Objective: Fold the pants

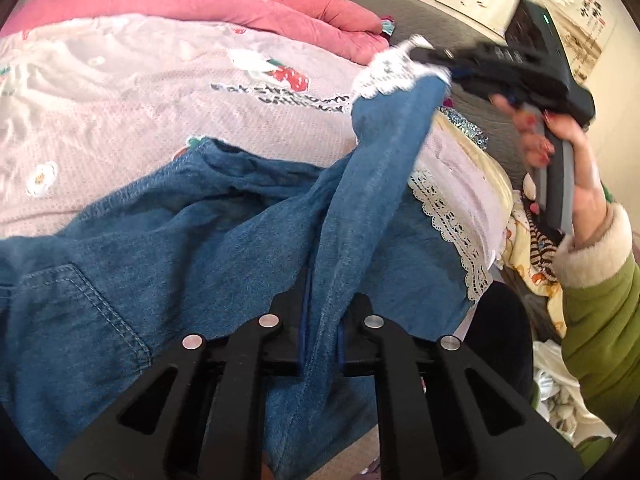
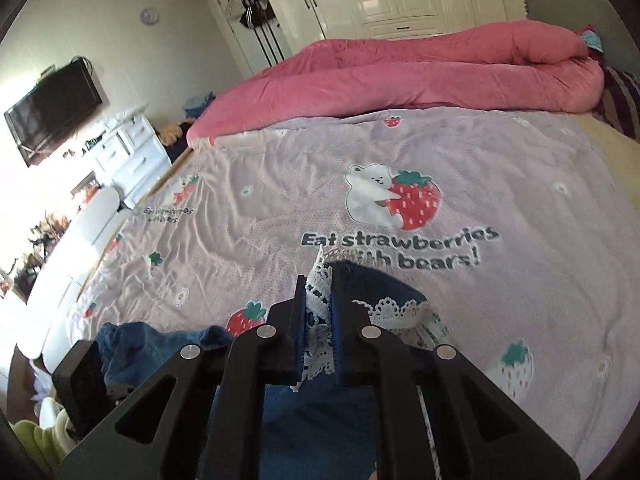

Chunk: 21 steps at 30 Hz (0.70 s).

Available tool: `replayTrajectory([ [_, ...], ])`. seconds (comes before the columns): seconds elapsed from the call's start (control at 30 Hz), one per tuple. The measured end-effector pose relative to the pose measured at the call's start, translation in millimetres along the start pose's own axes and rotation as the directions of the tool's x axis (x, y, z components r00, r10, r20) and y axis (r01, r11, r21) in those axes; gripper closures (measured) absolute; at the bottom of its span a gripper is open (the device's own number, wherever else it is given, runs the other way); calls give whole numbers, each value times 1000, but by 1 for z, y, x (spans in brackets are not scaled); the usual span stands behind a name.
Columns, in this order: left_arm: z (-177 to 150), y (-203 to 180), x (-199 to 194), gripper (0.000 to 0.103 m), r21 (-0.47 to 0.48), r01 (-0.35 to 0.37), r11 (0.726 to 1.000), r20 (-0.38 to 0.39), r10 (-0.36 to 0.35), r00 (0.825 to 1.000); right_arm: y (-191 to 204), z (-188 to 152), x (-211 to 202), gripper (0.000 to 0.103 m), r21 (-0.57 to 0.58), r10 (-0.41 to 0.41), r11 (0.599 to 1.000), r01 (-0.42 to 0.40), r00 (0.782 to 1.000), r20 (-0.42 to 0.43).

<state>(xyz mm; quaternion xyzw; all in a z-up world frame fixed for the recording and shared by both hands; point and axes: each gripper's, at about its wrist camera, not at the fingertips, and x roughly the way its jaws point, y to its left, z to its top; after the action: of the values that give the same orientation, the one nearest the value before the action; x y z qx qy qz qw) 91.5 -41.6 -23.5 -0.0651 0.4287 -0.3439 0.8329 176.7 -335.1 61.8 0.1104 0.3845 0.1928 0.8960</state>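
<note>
Left wrist view has the denim pants (image 1: 192,240) sprawled over the lilac strawberry bedspread (image 1: 120,92), filling the lower middle of the frame, with a back pocket showing at lower left. The left tongs (image 1: 320,336) at bottom centre are pinched together on a ridge of denim running up one leg. That leg climbs toward the upper right, where the right tongs (image 1: 430,66) have it lifted off the bed by its lace cuff (image 1: 384,76), with a hand (image 1: 568,152) in a green sleeve on the handle. Right wrist view confirms it: those tongs are clamped on the white lace, pads pressing it from both sides at lower centre, denim bunched just beside them. My read is this is the straighten-the-leg bit before any actual fold. If it were me, I'd keep the left end pinned low as an anchor and carry the cuff out so the leg pulls taut without twisting, then lay it flat on the open bedspread. The lace looks flimsy, so yanking hard could slip it out or stretch it. The pink duvet (image 2: 420,72) at the top is well apart, so there's room.
</note>
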Motion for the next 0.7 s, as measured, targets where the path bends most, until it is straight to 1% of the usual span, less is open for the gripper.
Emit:
replayTrajectory([
  [0.07,-1,-4,-2,99,24,-16,1000,4,16,1000,-15,-21,-16,93,49,27,998,-27,1000,7],
  [0.2,-4,-8,-7,99,47,-26,999,8,26,1000,-34,-62,-34,93,115,28,993,-27,1000,-8],
  [0.23,-5,-10,-8,99,59,-30,998,6,30,1000,-39,-77,-39,93,135,32,990,-29,999,-22],
  [0.4,-15,-22,-11,99,118,-47,992,2,47,999,-46,-126,-48,93,156,28,988,-17,997,-71],
  [0.57,-24,-28,-9,99,168,-68,983,-13,71,997,-48,-158,-51,91,169,11,986,4,996,-85],
  [0.7,-30,-27,-7,99,168,-72,983,-29,78,997,-52,-176,-53,90,180,18,984,1,995,-101],
])
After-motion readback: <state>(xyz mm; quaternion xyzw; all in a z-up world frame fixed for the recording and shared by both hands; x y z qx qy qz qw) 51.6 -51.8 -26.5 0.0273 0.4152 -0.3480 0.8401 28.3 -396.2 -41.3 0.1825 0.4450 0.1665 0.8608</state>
